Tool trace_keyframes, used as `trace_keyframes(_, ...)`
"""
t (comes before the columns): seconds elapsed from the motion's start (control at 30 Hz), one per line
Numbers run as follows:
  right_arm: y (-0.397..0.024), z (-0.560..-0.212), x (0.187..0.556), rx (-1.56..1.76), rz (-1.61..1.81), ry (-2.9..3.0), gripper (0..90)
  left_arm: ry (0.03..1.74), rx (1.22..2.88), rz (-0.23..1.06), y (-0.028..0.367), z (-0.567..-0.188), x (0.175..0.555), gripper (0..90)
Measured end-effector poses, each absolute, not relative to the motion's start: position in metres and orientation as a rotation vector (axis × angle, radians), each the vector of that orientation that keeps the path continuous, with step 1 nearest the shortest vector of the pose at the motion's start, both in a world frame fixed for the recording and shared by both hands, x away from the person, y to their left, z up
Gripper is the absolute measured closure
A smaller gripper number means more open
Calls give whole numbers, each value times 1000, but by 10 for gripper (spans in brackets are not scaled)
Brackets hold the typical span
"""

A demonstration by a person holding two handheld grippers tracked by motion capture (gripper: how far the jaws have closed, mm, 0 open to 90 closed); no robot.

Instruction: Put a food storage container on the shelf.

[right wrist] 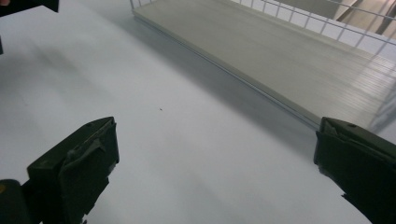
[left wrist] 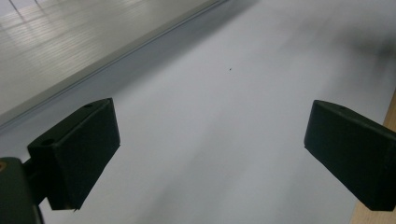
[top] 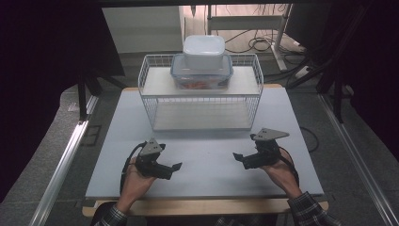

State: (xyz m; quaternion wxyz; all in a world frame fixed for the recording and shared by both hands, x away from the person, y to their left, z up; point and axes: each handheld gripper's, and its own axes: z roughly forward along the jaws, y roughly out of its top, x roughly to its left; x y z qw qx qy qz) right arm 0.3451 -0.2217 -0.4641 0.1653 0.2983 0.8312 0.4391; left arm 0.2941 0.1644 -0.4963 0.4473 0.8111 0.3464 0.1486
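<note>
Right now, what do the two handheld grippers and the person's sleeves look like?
Each hand holds a black, blocky tool. The left gripper and right gripper both end in two flat black rectangular jaws. A grey three-cornered plate tops each, and a black cable loops from the back. The sleeves are dark plaid, cuffed at the wrist.

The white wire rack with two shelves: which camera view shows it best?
The high view: the white wire rack appears whole, with stacked plastic containers on its top shelf. The right gripper view shows its lower shelf and some wire; the left gripper view shows a blurred shelf edge.
</note>
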Motion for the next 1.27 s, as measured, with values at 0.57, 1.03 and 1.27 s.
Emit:
trace_keyframes(0.57, -242, -479, 328, 896, 1218, 2350, 3, 926, 2013, 437, 190, -510, 277, 32)
trace_keyframes(1.03, -247, -501, 323, 933, 1119, 2424, 3, 1012, 2062, 422, 202, -530, 273, 24)
trace_keyframes(1.27, -245, -505, 323, 936, 1082, 2452, 2, 1025, 2068, 396, 204, -532, 276, 21)
